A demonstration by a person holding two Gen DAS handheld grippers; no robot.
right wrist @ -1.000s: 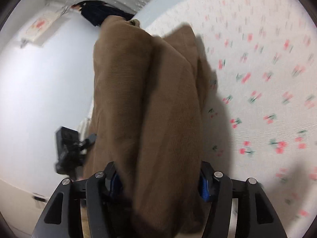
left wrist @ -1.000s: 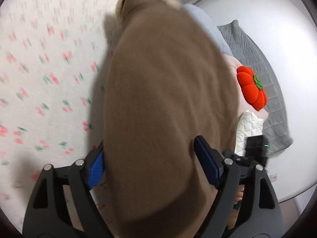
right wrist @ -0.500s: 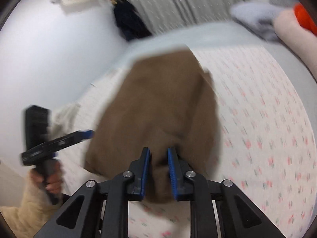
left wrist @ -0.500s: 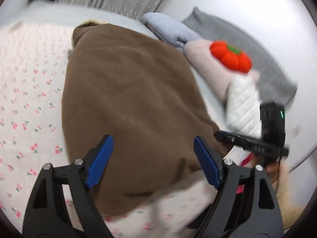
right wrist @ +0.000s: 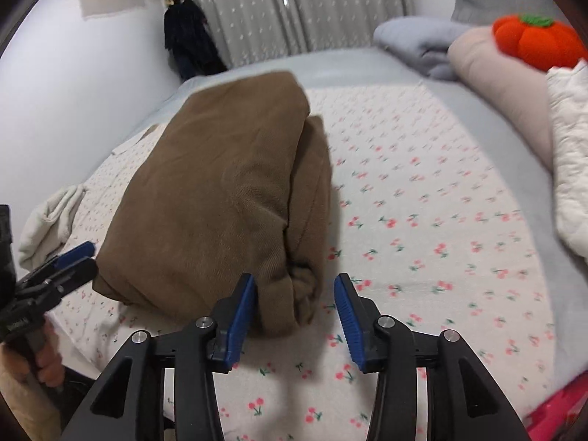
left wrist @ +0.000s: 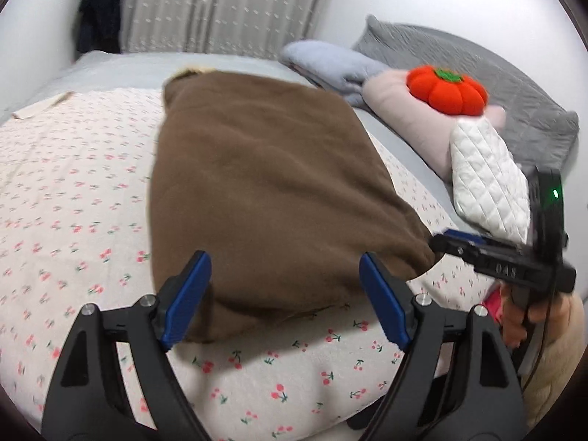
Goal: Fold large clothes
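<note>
A folded brown garment lies flat on the cherry-print sheet of a bed. My left gripper hovers open just short of its near edge, nothing pressed between the blue pads. In the right wrist view the same brown garment shows its stacked layers at the right side. My right gripper hangs over the near corner with its jaws opening; the cloth sits beyond the pads and they do not press it. Each gripper shows in the other's view, held in a hand: the right gripper and the left gripper.
Along the bed's right side lie a red pumpkin cushion, a pink pillow, a white quilted pillow, a grey quilt and a pale blue blanket. A white cloth sits at the left edge. Curtains and dark hanging clothing are behind.
A second ago the brown garment hung between both grippers' jaws. It now lies on the bed. The right jaws narrowed on its edge, then widened off it, and both grippers drew back.
</note>
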